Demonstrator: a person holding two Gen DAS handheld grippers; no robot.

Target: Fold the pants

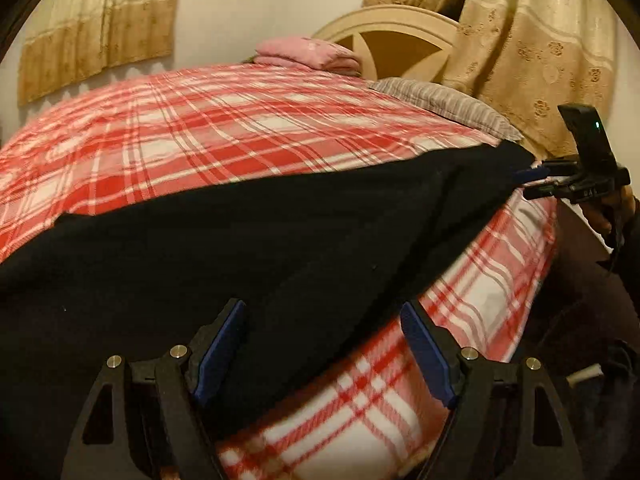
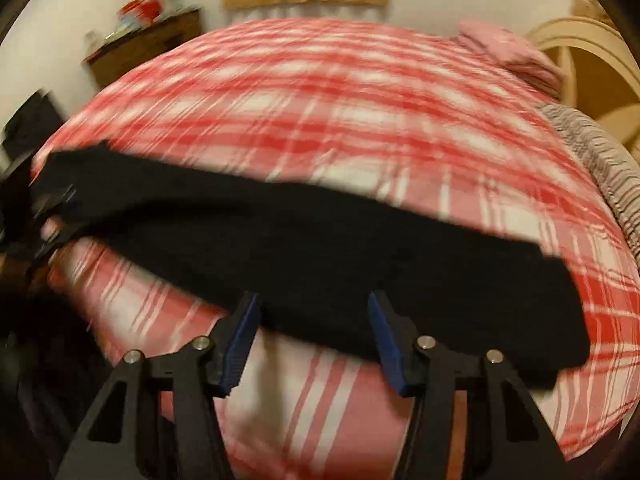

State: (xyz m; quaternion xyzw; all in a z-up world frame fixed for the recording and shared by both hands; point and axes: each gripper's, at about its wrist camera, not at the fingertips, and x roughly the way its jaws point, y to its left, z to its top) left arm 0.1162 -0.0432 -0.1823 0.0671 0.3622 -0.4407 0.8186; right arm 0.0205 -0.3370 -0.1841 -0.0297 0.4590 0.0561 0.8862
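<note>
Left gripper [image 1: 322, 356] stands wide, unloaded; right gripper [image 2: 314, 346] narrower, also unloaded. Pants [image 1: 240, 248] lie across frame centre on the blanket [image 1: 240, 120]. Risk: a 1-layer pinch would skew the fold.

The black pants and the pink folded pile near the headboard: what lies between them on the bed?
Only bare red-and-white plaid blanket lies between the black pants and the pink folded pile. Both wrist views show it; the left one is sharper.
</note>
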